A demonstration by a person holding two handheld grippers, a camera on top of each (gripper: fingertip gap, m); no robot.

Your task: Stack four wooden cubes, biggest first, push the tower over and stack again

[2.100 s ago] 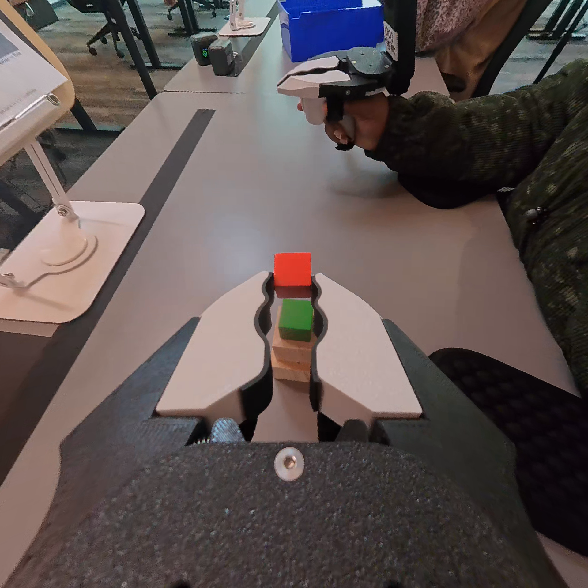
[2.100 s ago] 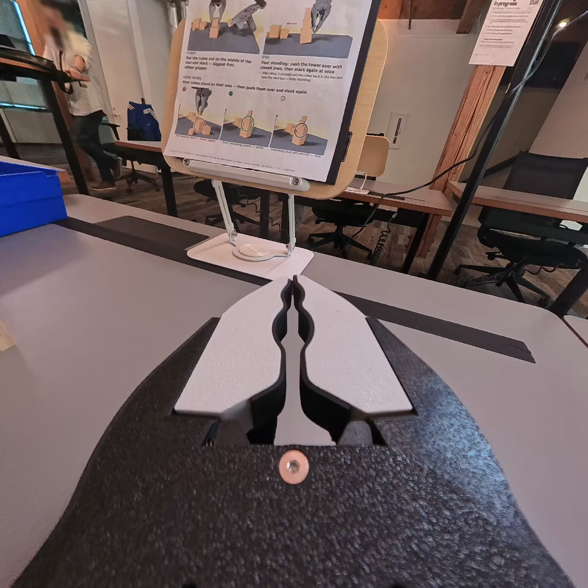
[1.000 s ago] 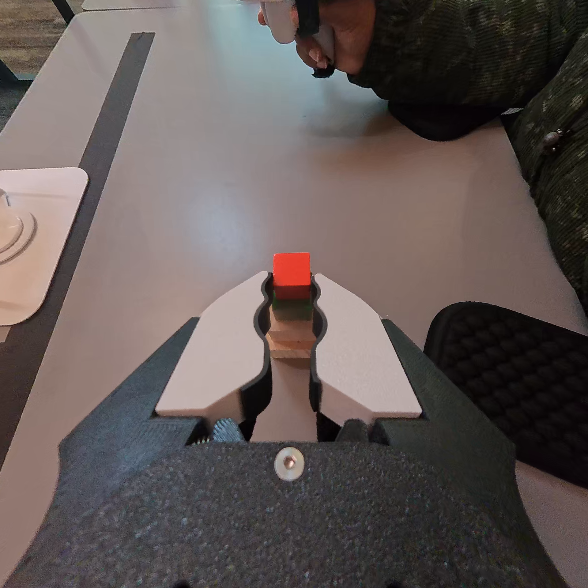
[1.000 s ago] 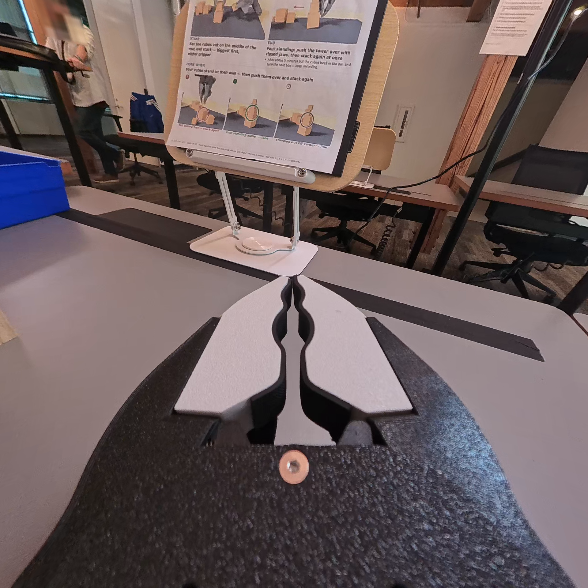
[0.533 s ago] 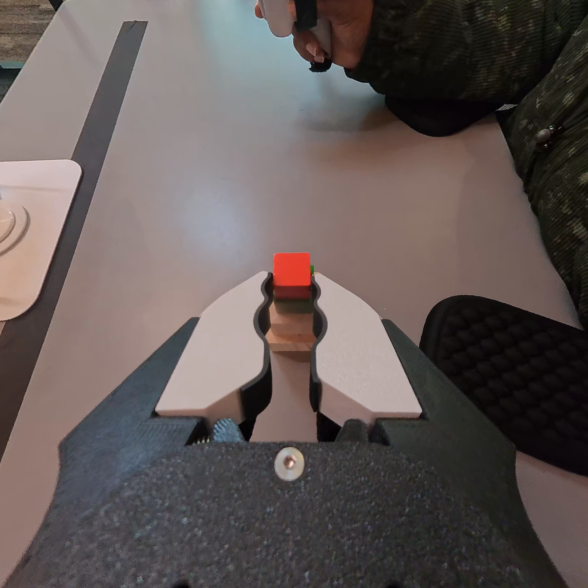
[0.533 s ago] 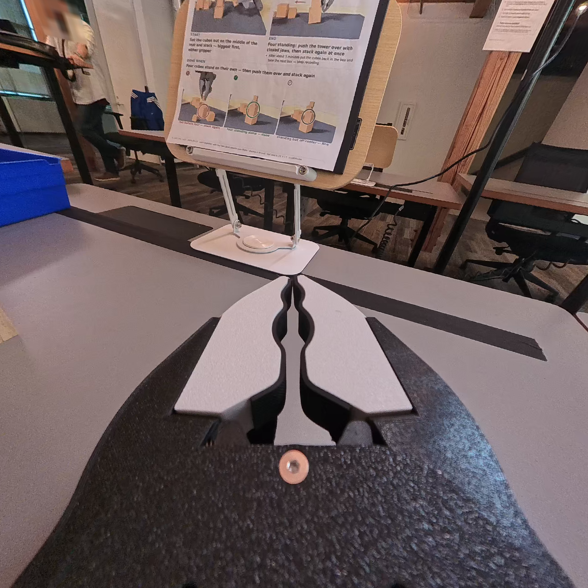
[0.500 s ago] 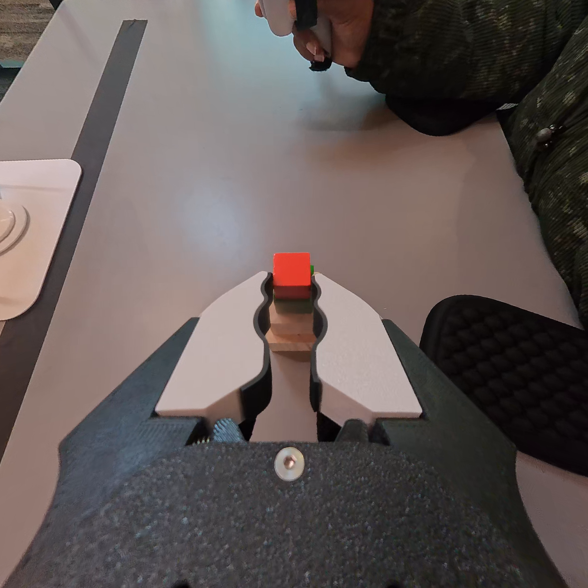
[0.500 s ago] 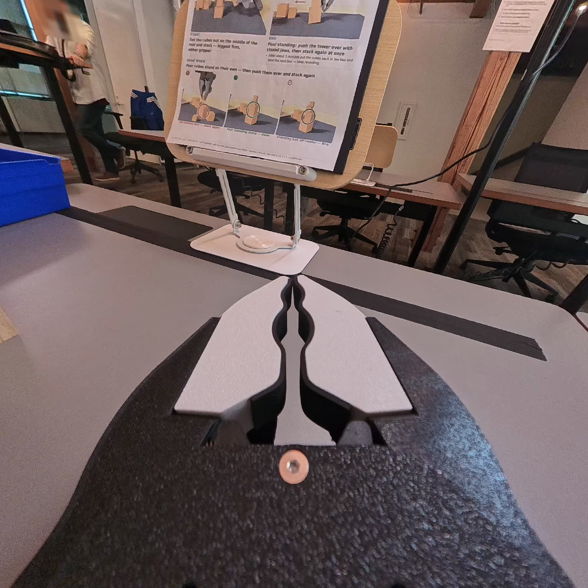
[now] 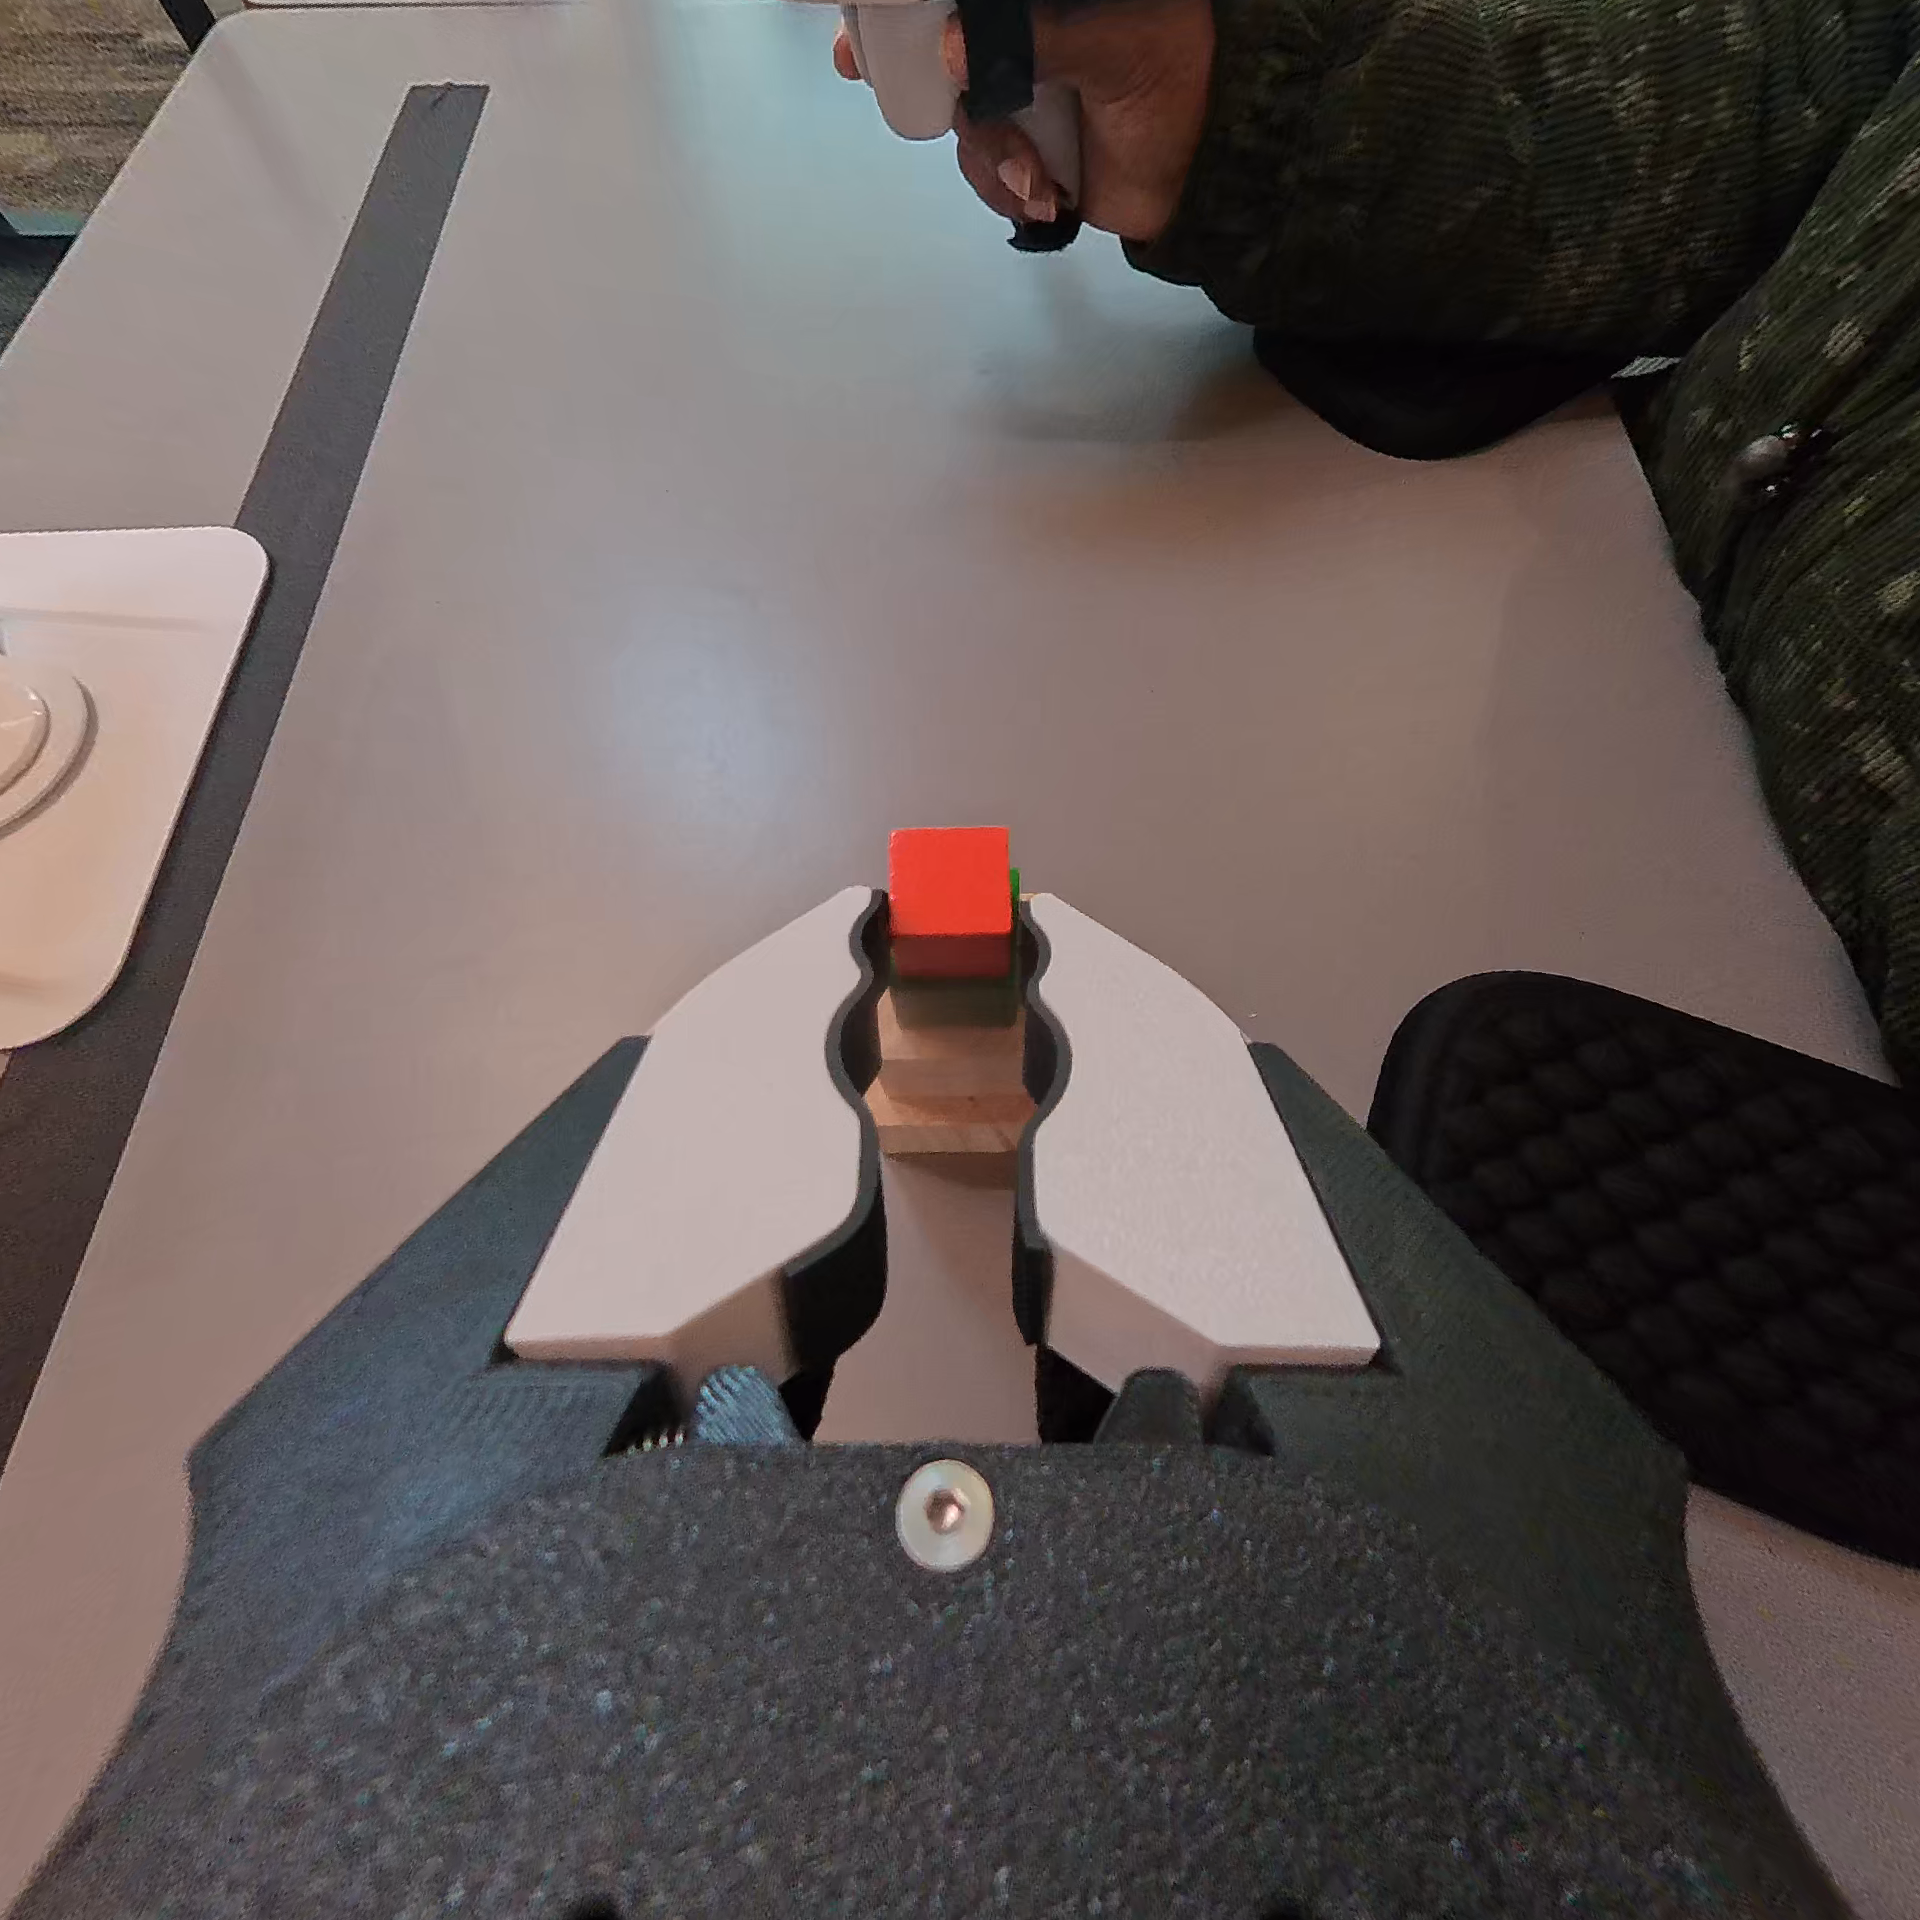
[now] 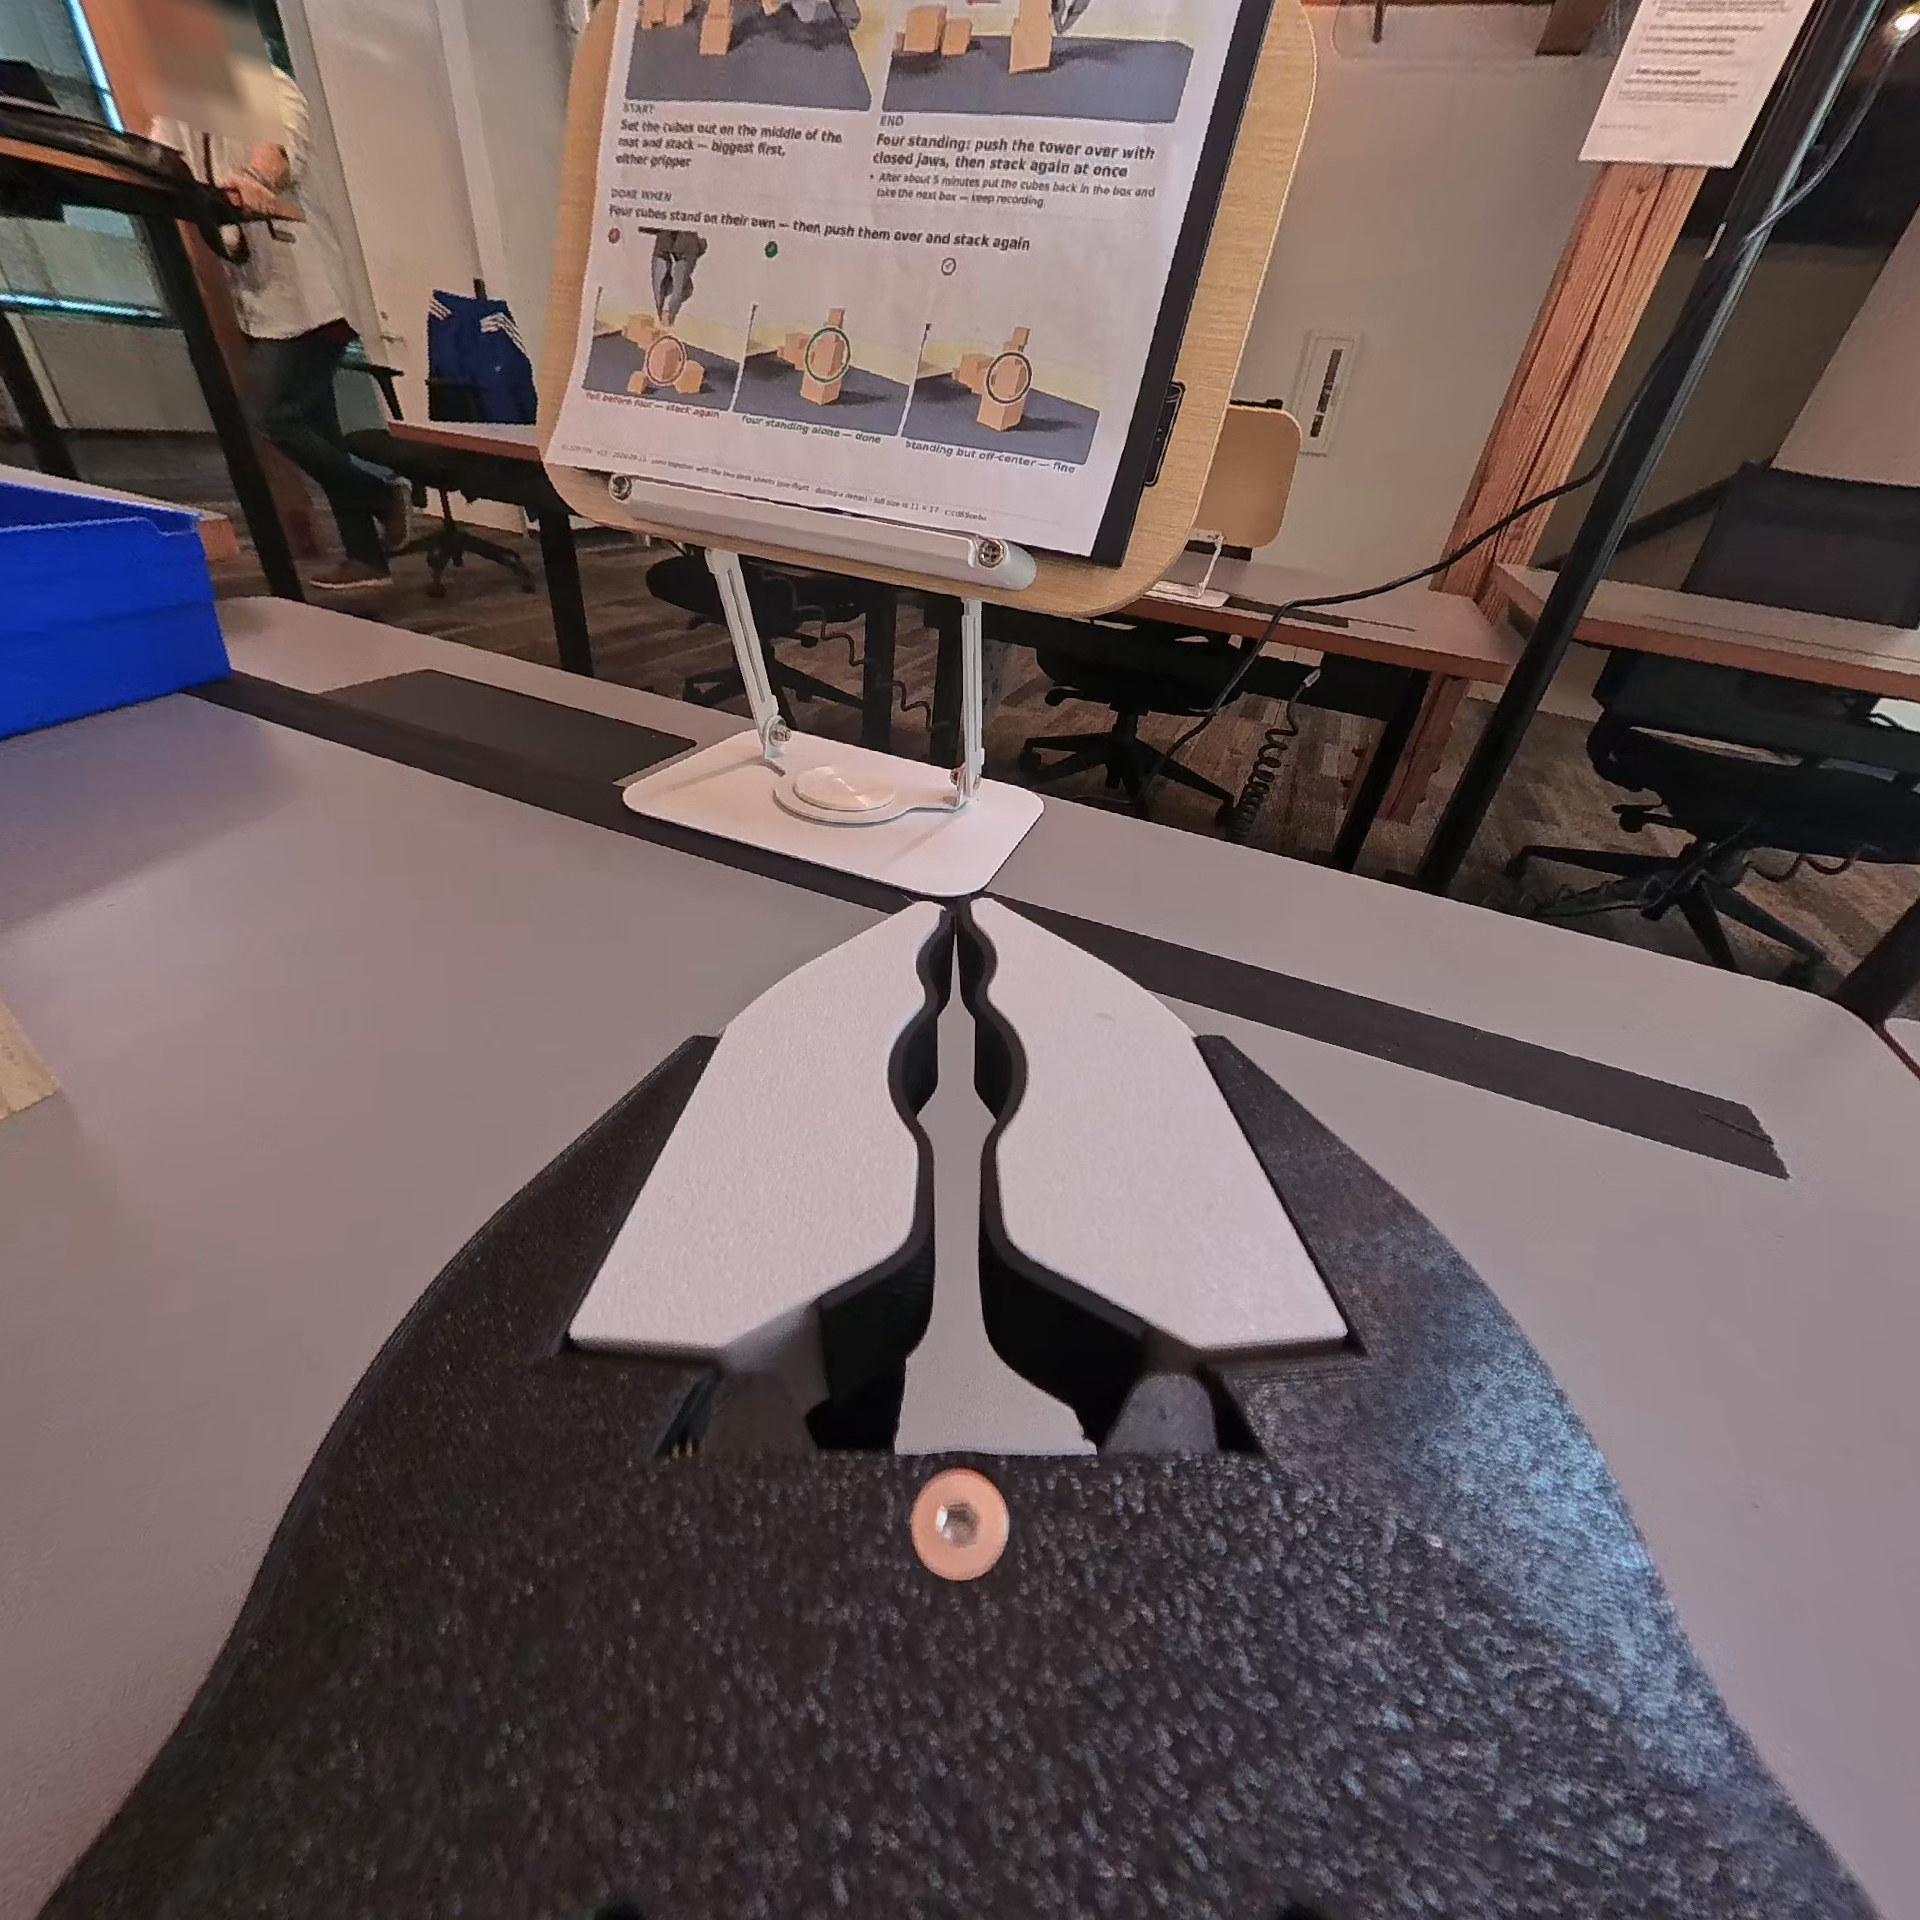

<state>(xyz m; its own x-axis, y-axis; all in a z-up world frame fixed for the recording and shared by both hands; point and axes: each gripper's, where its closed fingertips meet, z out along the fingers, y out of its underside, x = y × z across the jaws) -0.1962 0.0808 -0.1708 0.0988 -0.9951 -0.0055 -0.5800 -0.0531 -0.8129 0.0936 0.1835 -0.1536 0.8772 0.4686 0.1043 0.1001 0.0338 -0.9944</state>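
A grey table [image 9: 727, 416] is filling both views, and a small tower of blocks is serving here as the landmark.

To the left of the tower, the white base of a document stand [image 9: 94, 769] is sitting near the table's left edge, just beyond a dark strip [image 9: 343, 343] running away from the camera.

At the centre, the left gripper [image 9: 948, 914] is pointing straight along the table with its jaws pinching a red cube [image 9: 948, 896]. Both white fingertips [image 9: 831, 935] are pressing against the cube's sides. The red cube is sitting directly over a green cube [image 9: 951, 1003], which is resting on two pale wooden blocks [image 9: 948, 1101], the lowest one standing on the table. A sliver of green is showing past the red cube's right side, so the red cube is sitting slightly left of centre on the tower. Whether it is touching the green cube or hovering just above cannot be told. The tower is rising upright between the jaws.

To the right of the tower and well beyond it, a hand [image 9: 1081, 135] in a dark green sleeve [image 9: 1507, 187] is holding the right gripper. In its own view the right gripper [image 10: 956, 914] is holding its jaws pressed together on nothing, aimed at the document stand [image 10: 842, 810] and well apart from the tower. A blue bin [image 10: 94, 603] is sitting at the far left there. A black chair seat [image 9: 1662, 1226] is lying close right of the tower.
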